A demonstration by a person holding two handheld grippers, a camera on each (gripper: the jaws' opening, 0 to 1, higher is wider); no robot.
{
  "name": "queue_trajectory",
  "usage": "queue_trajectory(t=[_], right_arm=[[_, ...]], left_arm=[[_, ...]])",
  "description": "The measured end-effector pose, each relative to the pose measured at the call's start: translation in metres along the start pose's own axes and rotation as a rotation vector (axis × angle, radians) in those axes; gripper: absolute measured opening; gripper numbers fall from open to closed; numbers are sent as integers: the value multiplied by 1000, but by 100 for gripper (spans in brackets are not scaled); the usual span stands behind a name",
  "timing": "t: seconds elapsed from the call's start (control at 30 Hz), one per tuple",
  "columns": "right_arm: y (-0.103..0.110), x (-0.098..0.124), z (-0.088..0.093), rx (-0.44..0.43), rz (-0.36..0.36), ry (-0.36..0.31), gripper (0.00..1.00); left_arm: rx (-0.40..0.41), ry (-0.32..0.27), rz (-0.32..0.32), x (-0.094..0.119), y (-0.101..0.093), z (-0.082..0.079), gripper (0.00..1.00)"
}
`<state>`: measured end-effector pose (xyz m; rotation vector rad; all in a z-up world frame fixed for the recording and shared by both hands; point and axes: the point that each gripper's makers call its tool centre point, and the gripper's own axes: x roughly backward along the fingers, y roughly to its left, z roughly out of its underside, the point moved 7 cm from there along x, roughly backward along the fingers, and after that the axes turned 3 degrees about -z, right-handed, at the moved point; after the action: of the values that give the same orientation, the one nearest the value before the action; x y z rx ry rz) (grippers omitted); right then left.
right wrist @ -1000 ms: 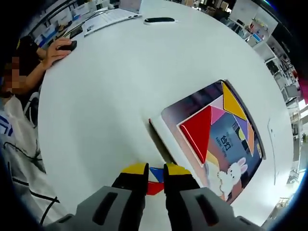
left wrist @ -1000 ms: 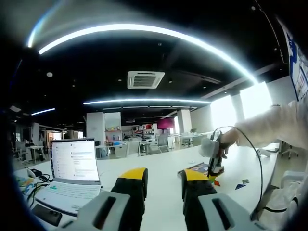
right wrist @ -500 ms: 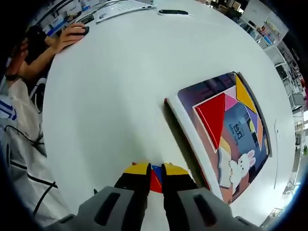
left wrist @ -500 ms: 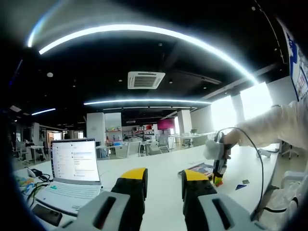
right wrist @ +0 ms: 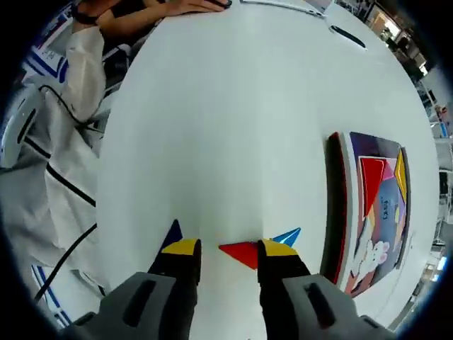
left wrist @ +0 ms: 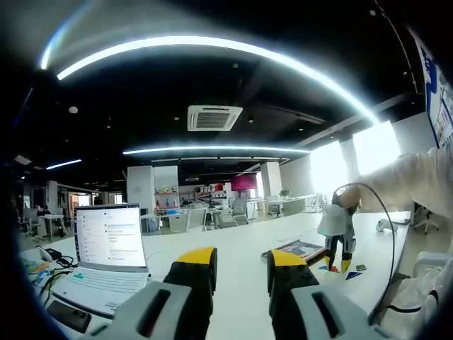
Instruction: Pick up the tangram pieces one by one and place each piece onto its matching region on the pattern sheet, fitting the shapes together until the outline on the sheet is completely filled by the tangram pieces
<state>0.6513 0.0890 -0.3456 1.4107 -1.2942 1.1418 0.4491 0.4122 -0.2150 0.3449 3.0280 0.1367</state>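
Observation:
In the right gripper view my right gripper point(right wrist: 230, 247) is open just above the white table. A red triangle point(right wrist: 241, 253) lies flat between its fingertips. A light blue triangle point(right wrist: 287, 236) lies by the right fingertip, and a dark blue piece point(right wrist: 173, 230) peeks out behind the left one. The pattern sheet point(right wrist: 375, 205) lies to the right and carries a red triangle, a yellow piece and a pink piece. In the left gripper view my left gripper point(left wrist: 241, 258) is open and holds nothing. There the right gripper point(left wrist: 337, 244) hangs over the table beside the sheet point(left wrist: 297, 248).
An open laptop point(left wrist: 107, 249) stands at the left on the table point(left wrist: 233, 244). A person's arm point(right wrist: 99, 42) rests at the table's far edge, and a black cable point(right wrist: 67, 188) runs along the left rim. A blue triangle point(left wrist: 352, 275) lies near the right gripper.
My right gripper has opened, and the red triangle it was shut around now lies on the table between its jaws. It has moved farther from the sheet. The left gripper has not moved.

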Motion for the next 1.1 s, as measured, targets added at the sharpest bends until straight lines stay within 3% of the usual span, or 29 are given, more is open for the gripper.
queue_trajectory(t=[0.17,0.3,0.43,0.8,1.1], right_arm=[[-23,15,-4,-303,71,-82,28],[-31,17,10,-674,112,-24,26],[-31,7,15,-837,140,-36,24],[-32,-1,18,-901,145,27,23],[-35,2,20,-927,130,18,18]], left_arm=[[0,0,-3,0,1,0,30],[2,3,-4,-1,1,1,30],[-1,3,0,0,0,1,30],[-3,3,-2,0,0,0,30],[-1,-3,-8,1,2,0,30]])
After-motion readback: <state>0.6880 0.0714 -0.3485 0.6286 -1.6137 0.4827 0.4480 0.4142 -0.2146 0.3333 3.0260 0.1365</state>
